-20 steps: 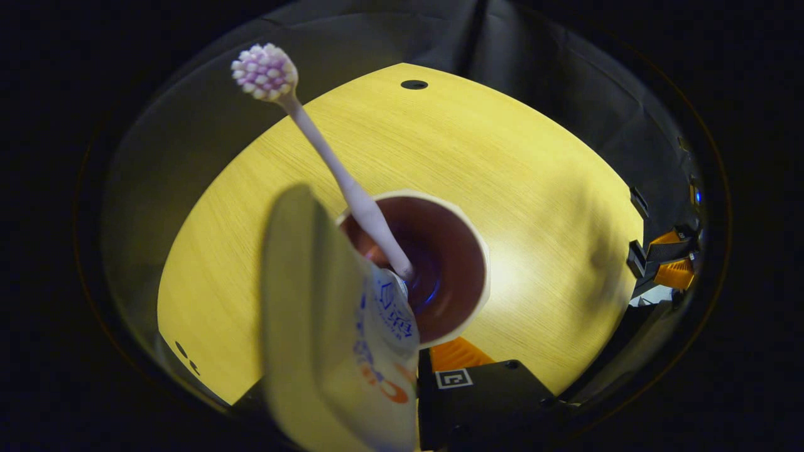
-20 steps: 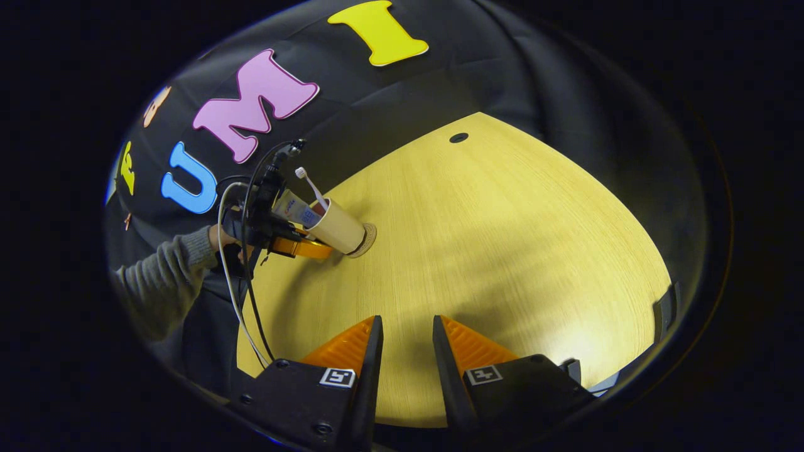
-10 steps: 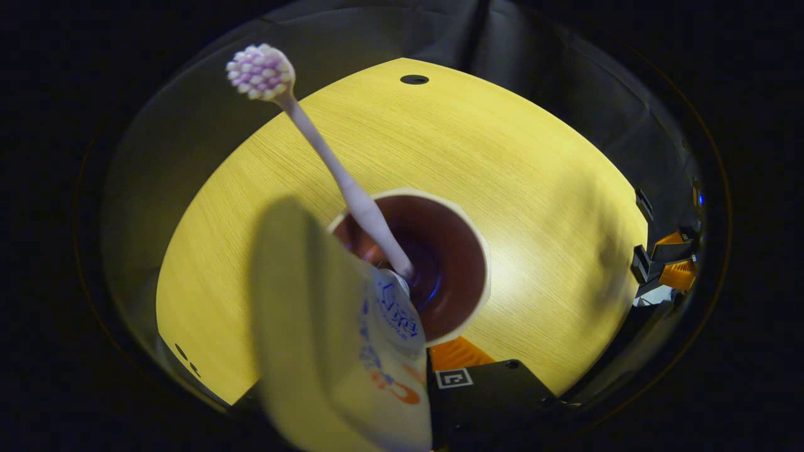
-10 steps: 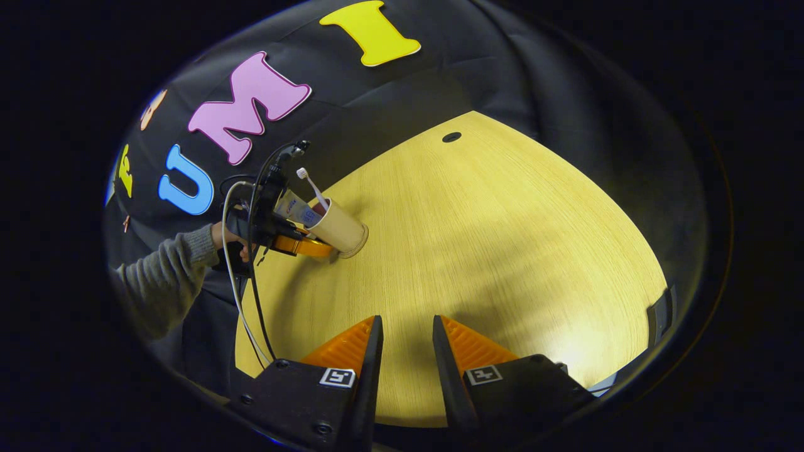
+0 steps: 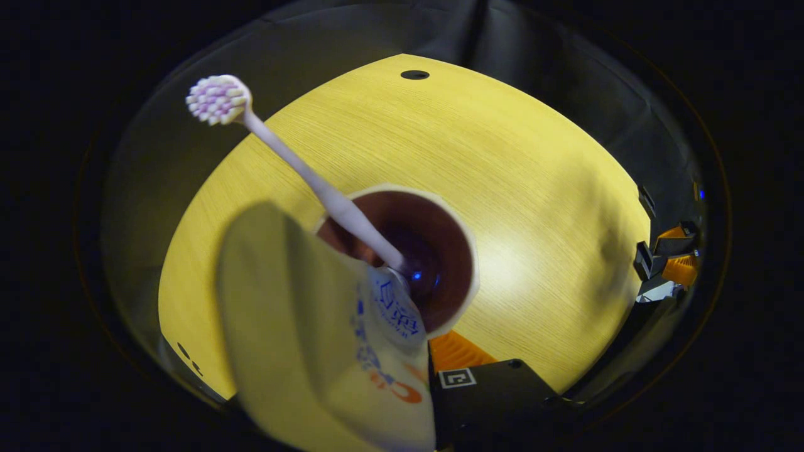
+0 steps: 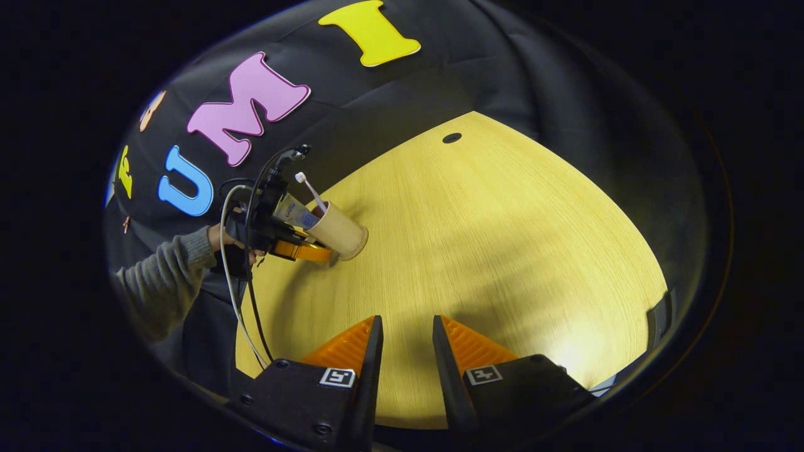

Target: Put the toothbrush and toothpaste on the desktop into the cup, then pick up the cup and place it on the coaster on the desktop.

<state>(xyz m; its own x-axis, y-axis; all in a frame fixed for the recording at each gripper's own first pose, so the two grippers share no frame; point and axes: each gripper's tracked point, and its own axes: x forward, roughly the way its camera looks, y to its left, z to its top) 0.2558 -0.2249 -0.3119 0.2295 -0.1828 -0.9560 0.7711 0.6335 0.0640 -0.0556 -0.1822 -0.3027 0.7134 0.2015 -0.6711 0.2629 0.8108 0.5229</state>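
A paper cup [image 5: 440,220], brown inside, stands on the yellow table [image 5: 534,157]. A pale toothbrush [image 5: 295,169] leans out of it, bristles up and to the left, and the toothpaste tube [image 5: 339,351] rises close in front. One finger [image 5: 455,353] of my left gripper lies against the cup's rim; the tube hides the other. In the right gripper view the cup [image 6: 339,229] rests on the coaster [image 6: 363,243], with my left gripper [image 6: 301,250] closed round its side. My right gripper [image 6: 405,326] hovers open over the near table, holding nothing.
A person's grey sleeve [image 6: 163,276] and a hanging cable [image 6: 242,301] trail behind the left gripper. A dark hole [image 6: 451,137] marks the table's far end. The right gripper [image 5: 672,263] shows small at the table's right edge. Black cloth walls surround the table.
The cup came down over the coaster, which now barely shows. The toothbrush has swung further left in the cup. The right gripper has stayed put.
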